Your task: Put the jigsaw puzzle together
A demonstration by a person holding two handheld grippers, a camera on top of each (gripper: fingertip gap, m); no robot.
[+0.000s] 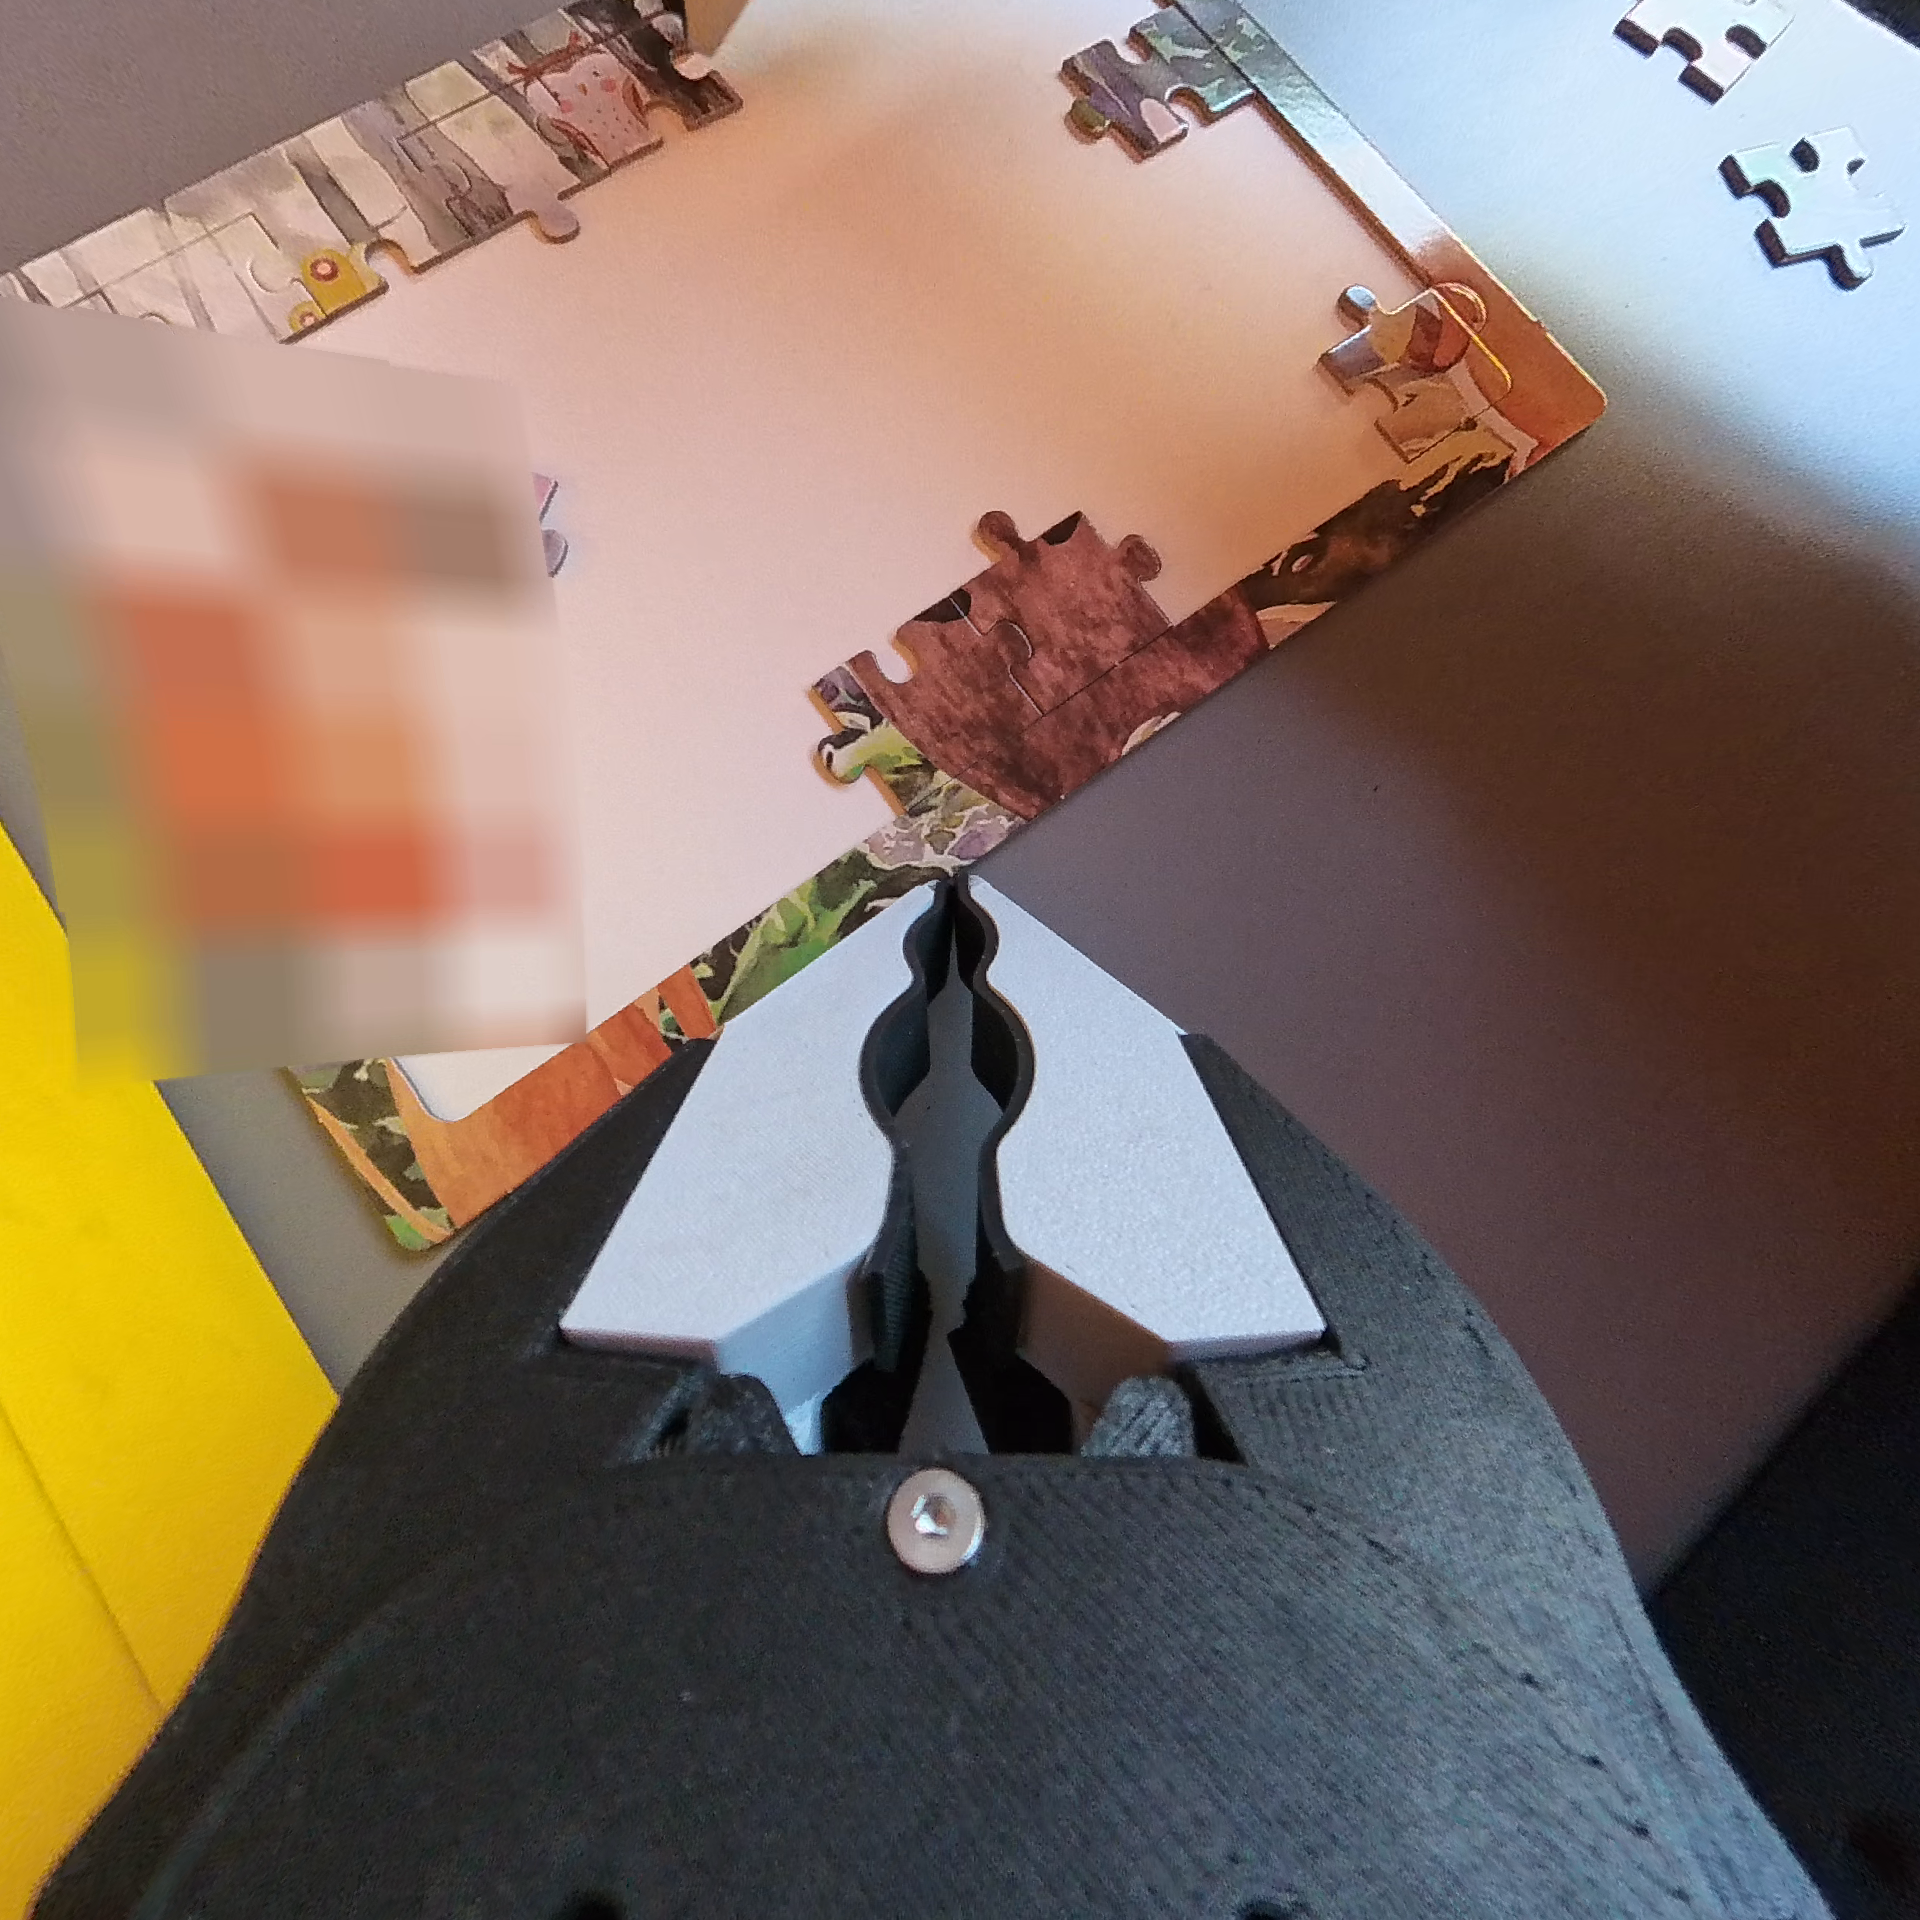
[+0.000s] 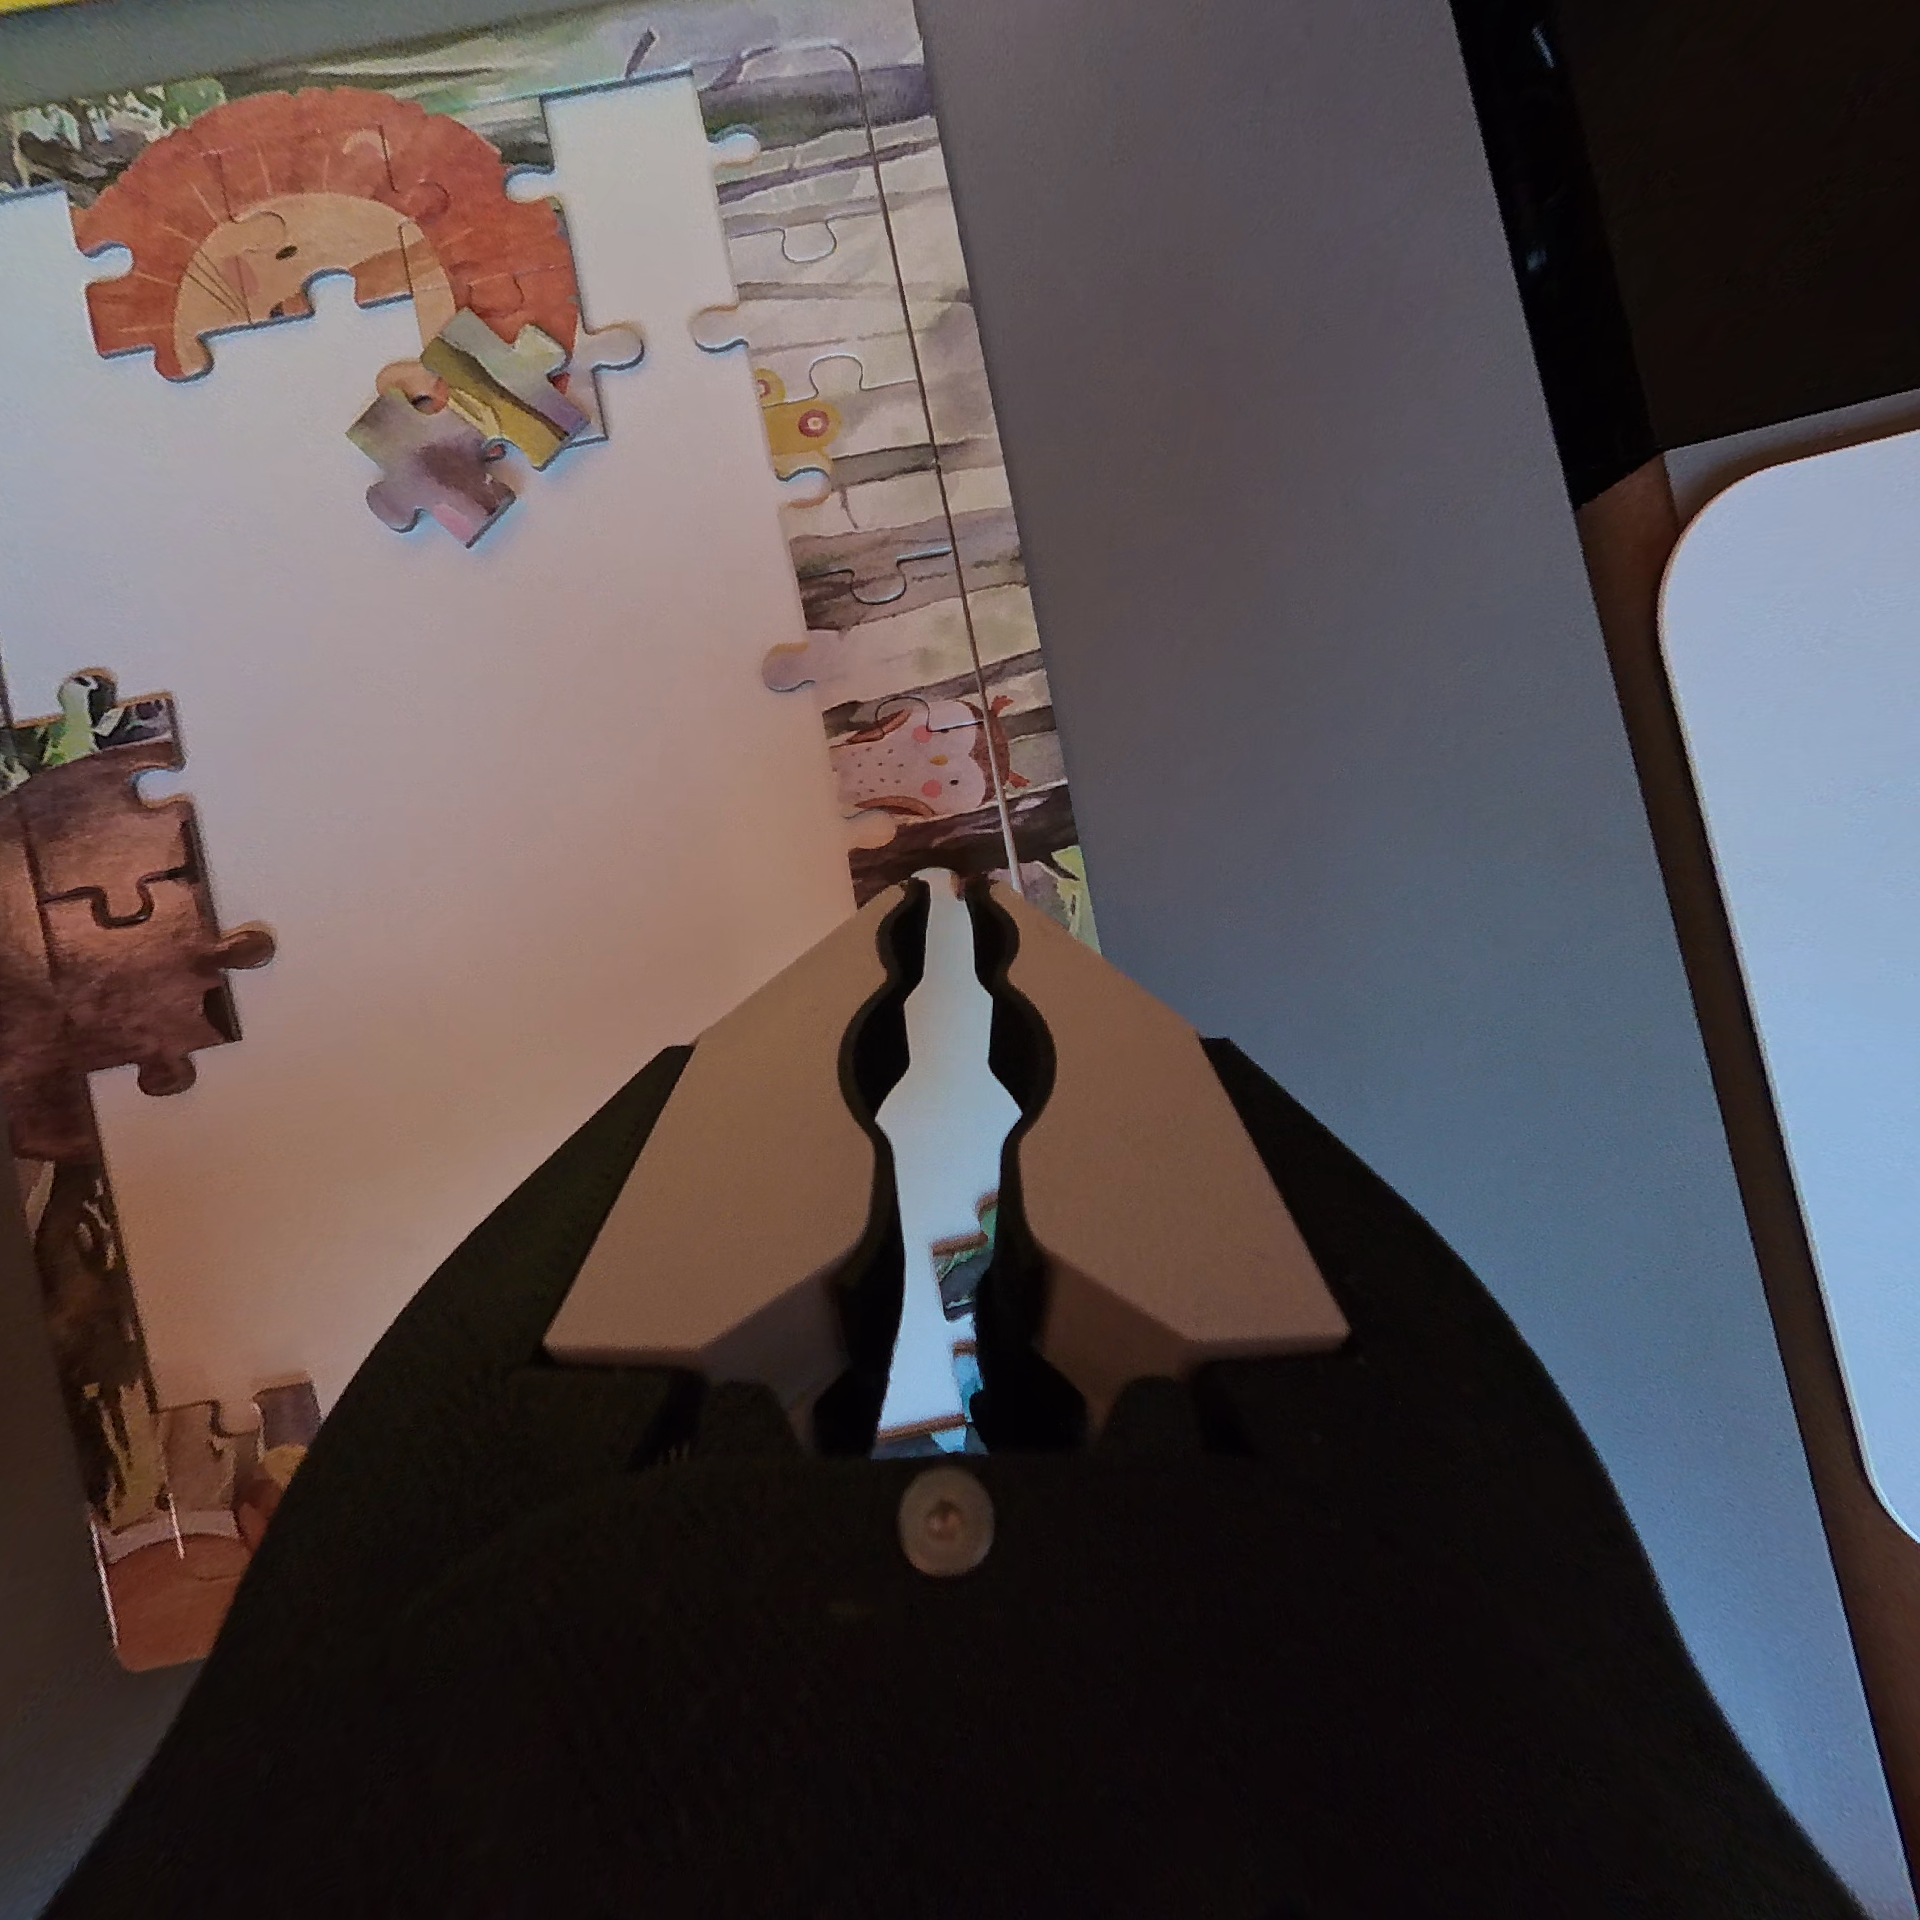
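Closest to the lens in the left wrist view, the left gripper [image 1: 954, 883] has its fingers pressed together with nothing between them, tips just over the near edge of the puzzle tray [image 1: 790, 436]. The right gripper [image 2: 943, 881] shows a thin slit between its fingertips and holds nothing; it hovers over the tray's right border.

This flat tray lies on the grey worktop [image 1: 1558, 831] and holds the part-built jigsaw, its white floor bare through the middle. Inside it, a brown cluster [image 1: 1049, 665] sits at the near edge, a grey strip with a pink owl [image 1: 592, 104] runs along the far side, and two small groups sit along the right side: one far [image 1: 1164, 78], one near the corner [image 1: 1403, 353]. The right wrist view adds an orange lion cluster [image 2: 322, 229] far left, with two loose pieces [image 2: 478, 426], joined and tilted, lying partly on its lower edge.

Outside the tray, two loose pieces [image 1: 1813, 203] lie on the worktop at far right. A yellow sheet [image 1: 114, 1299] lies left, and a white board [image 2: 1818, 883] right.
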